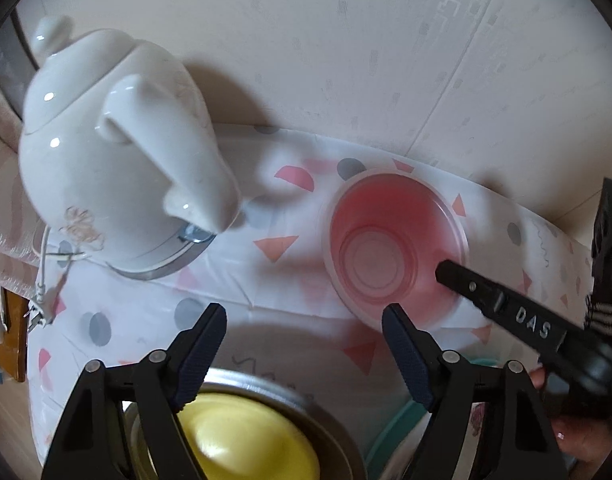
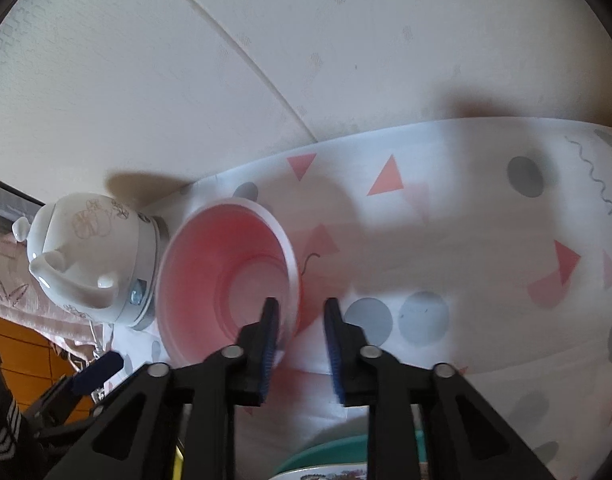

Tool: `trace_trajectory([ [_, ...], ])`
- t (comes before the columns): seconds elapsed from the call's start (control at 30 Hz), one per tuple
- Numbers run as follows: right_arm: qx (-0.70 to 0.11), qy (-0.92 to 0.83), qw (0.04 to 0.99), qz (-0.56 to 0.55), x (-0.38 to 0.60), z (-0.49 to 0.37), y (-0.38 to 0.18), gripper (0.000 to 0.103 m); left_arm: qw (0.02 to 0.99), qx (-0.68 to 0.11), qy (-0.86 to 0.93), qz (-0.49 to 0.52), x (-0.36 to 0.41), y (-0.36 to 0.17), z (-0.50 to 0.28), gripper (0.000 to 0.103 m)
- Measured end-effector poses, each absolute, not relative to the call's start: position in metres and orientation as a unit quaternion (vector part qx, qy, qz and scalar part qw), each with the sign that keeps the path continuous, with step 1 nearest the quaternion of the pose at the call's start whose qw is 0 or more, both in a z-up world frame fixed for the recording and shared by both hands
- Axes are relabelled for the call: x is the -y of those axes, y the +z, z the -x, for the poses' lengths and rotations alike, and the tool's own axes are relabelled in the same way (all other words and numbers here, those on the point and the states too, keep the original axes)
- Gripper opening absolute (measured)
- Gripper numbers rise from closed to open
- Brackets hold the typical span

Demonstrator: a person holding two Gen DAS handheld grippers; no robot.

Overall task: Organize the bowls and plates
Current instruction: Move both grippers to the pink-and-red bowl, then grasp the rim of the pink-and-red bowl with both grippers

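A pink plastic bowl (image 1: 394,248) sits on the patterned tablecloth; it also shows in the right wrist view (image 2: 222,280). My right gripper (image 2: 300,308) straddles the bowl's near rim, one finger inside, one outside, jaws apart with a gap left. One of its fingers (image 1: 502,304) reaches into the bowl in the left wrist view. My left gripper (image 1: 304,320) is open and empty above a yellow bowl (image 1: 246,436) that rests in a metal-rimmed dish (image 1: 338,432). A teal-rimmed plate (image 1: 394,432) lies at the bottom right.
A white ceramic kettle (image 1: 118,160) stands on its base at the left, close to the pink bowl; it also shows in the right wrist view (image 2: 94,264). A pale wall (image 1: 386,60) runs behind the table. A wooden surface (image 2: 22,360) lies at the left.
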State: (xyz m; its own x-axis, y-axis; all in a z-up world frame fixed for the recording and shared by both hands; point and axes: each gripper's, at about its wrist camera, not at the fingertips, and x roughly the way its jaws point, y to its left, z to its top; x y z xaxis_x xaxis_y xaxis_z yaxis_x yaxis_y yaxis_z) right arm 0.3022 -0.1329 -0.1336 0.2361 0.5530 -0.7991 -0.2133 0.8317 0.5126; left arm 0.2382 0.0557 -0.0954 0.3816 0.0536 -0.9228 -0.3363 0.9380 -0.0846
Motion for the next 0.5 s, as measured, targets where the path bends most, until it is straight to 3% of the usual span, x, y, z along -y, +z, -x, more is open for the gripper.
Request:
trace_trajectory([
  [0.1,-0.564,0.252,0.772,-0.149,0.135,-0.302,-0.135,0.012,0.821,-0.544,0.115,0.13,-0.056,-0.098,-0.247,0.069],
  [0.17,-0.562,0.251,0.774,-0.146,0.137,-0.302,-0.135,0.012,0.822,-0.545,0.11,0.128,-0.054,-0.101,-0.251,0.058],
  [0.33,-0.565,0.246,0.772,-0.155,0.144,-0.304,-0.139,0.012,0.817,-0.553,0.102,0.123,-0.051,-0.11,-0.265,0.044],
  [0.5,-0.569,0.241,0.769,-0.163,0.149,-0.303,-0.143,0.012,0.816,-0.557,0.099,0.119,-0.049,-0.112,-0.272,0.041],
])
